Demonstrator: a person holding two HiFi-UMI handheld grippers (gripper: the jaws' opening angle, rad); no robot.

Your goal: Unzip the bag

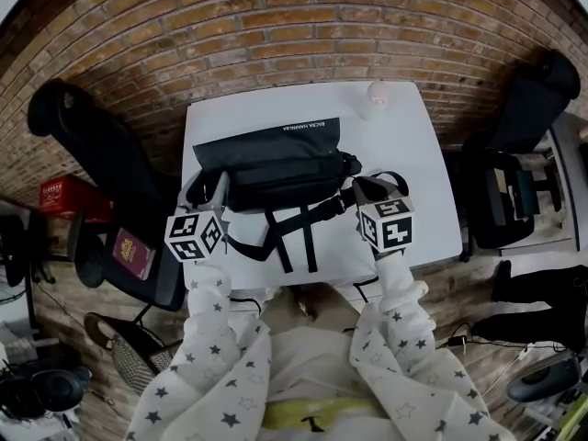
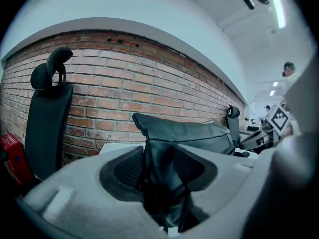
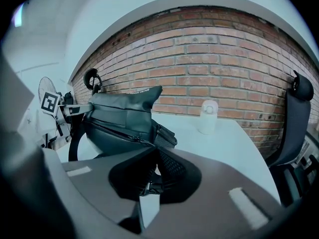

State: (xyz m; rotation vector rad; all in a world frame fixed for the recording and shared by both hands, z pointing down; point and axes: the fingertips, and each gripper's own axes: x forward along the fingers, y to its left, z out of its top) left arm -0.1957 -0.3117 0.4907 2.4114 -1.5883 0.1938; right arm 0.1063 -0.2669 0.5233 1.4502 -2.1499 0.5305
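In the head view, the bag [image 1: 276, 168] lies across the middle of the white table [image 1: 418, 163], straps trailing toward me. My left gripper [image 1: 209, 189] is at its left end and my right gripper [image 1: 367, 191] at its right end. A small white bottle [image 1: 377, 97] stands well apart near the far edge, clear of my working path.

In the left gripper view, the left gripper [image 2: 164, 171] is clamped on a bunched fold of the bag [image 2: 192, 133] at its end. The fabric fills the gap between the pads, so the jaws stand fairly wide. I judge this to be my anchor. It should hold firm and pull slightly away from the other hand, so the zip line stays taut and the bag does not slide.

In the right gripper view, the right gripper [image 3: 151, 178] is nearly closed, pinching a small dark zip tab [image 3: 149, 185]. I take it for the pull, though it is too small to be sure. The bag [image 3: 122, 114] sits just beyond, and its zip line [image 3: 119, 132] runs across the front toward the left gripper's end.

The zip looks closed, so the opening is yet to be done. To do it well, I should draw the tab along the zip line, low and parallel to it, not lifting. If the bag starts to drag, I should ease off, because a thin tab slips out easily
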